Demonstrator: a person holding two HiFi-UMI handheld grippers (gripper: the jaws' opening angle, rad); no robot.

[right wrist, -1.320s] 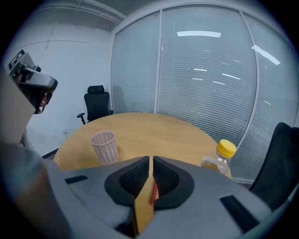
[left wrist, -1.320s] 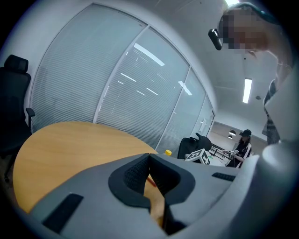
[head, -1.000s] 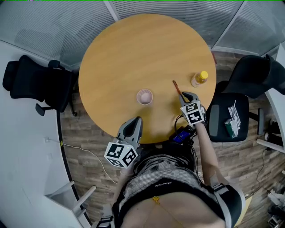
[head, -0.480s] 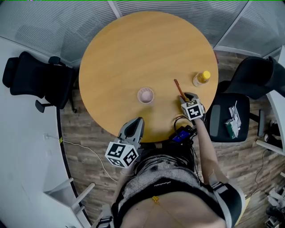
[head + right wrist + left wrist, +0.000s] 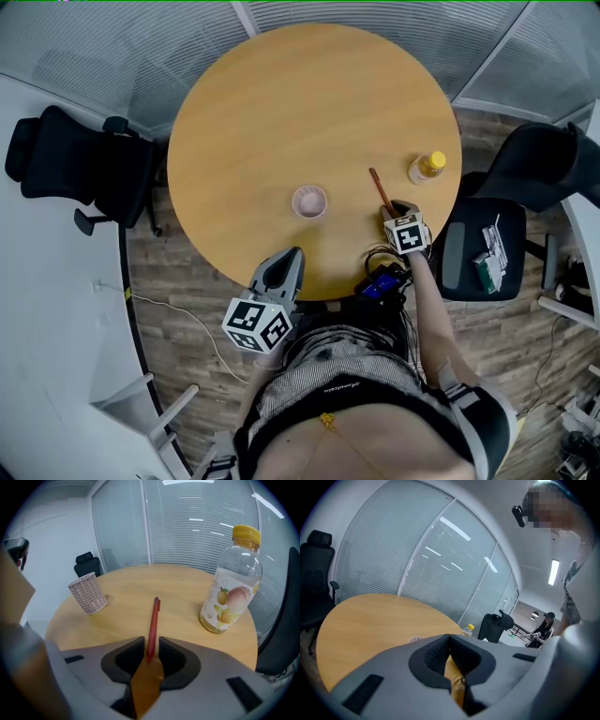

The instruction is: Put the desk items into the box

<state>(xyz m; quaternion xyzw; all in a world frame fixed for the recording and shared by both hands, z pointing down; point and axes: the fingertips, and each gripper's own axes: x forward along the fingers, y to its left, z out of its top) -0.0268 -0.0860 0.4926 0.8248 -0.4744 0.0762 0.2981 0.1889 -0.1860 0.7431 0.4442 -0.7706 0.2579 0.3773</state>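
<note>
Head view: a red pen [image 5: 380,190] lies on the round tabletop [image 5: 281,112] between a pink mesh cup [image 5: 309,202] and a yellow-capped juice bottle [image 5: 427,167]. The right gripper [image 5: 397,208] is at the pen's near end, the left gripper [image 5: 284,265] over the near edge

Left gripper view: its fingers are clenched on nothing

Right gripper view: the fingers are released and have just been closing, with the pen's near end between them and a gap on each side

Round wooden desk [image 5: 281,112], pretty bare. A pinkish mesh cup [image 5: 308,202] stands upright near the middle, a red pen [image 5: 379,188] lies flat off to its right, and a yellow-capped juice bottle [image 5: 425,168] stands near the right edge.
</note>
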